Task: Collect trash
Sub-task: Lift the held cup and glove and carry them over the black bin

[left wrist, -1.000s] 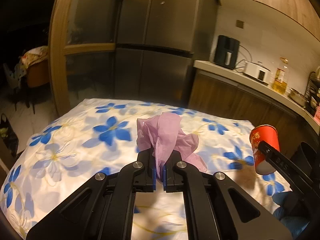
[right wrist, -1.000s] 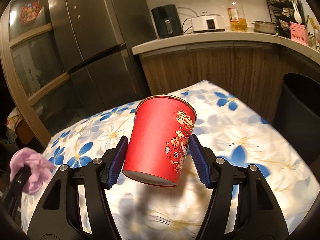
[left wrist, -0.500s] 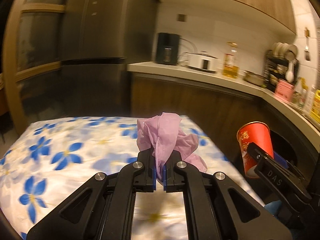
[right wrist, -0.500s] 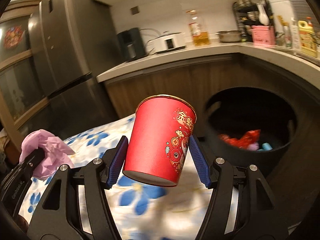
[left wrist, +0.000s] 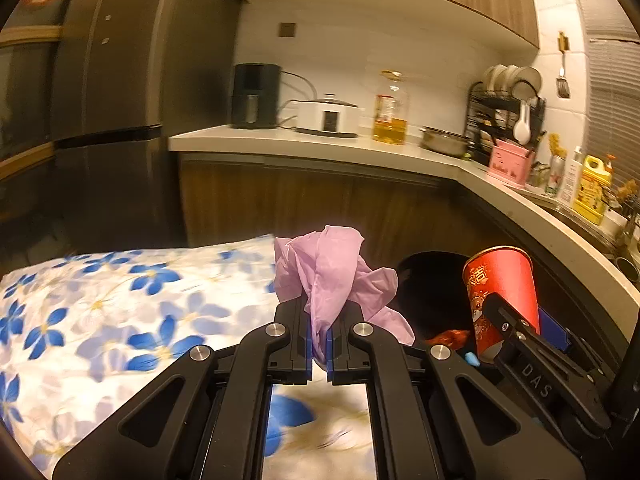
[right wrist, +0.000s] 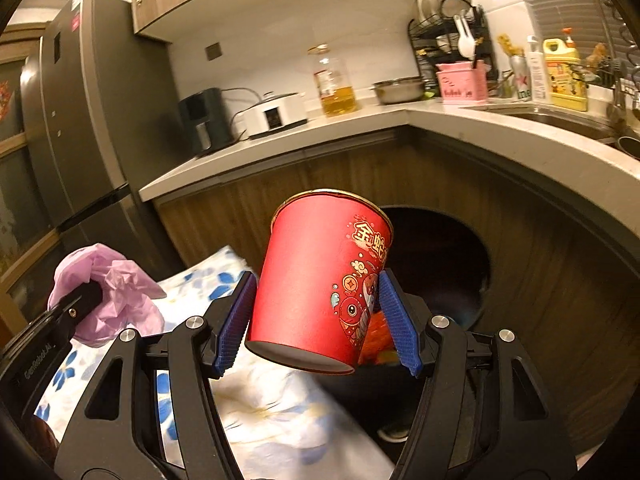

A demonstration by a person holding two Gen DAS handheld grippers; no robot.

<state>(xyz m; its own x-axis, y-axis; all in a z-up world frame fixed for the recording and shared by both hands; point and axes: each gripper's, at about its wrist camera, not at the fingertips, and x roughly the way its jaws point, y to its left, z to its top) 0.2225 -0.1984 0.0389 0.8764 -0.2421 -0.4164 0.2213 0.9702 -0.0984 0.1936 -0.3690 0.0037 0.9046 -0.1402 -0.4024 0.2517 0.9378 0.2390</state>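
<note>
While both grippers hang above the near edge of the white tablecloth printed with blue flowers [left wrist: 120, 304], each carries one piece of trash; the left gripper [left wrist: 319, 344] is clenched tight on a crumpled lilac plastic bag [left wrist: 332, 276], which bunches up above its blue pads; the right gripper [right wrist: 316, 320] grips a red paper cup with gold rim and printed fish [right wrist: 320, 276] by its sides, the cup tilted, mouth upward and leaning left, base showing toward the camera.

Beyond the table's right end stands a round black bin [right wrist: 452, 264], its dark mouth open; red wrappers [left wrist: 448, 336] lie inside it, partly hidden behind the cup and the gripper fingers; in the right wrist view the cup covers the left part of the bin's opening; in the left wrist view the lilac bag sits just left of the bin, with the right gripper and cup in front of the bin's right side.

Behind the bin runs a curved wooden cabinet with a pale counter [left wrist: 320, 148]; on it, left to right, stand a black appliance [left wrist: 256, 96], a white cooker [left wrist: 328, 116], a bottle of yellow oil [left wrist: 390, 110], a metal bowl [left wrist: 444, 142], a pink holder [left wrist: 510, 160] below a dish rack [left wrist: 508, 96]; far left rises a dark steel refrigerator [left wrist: 112, 92].
</note>
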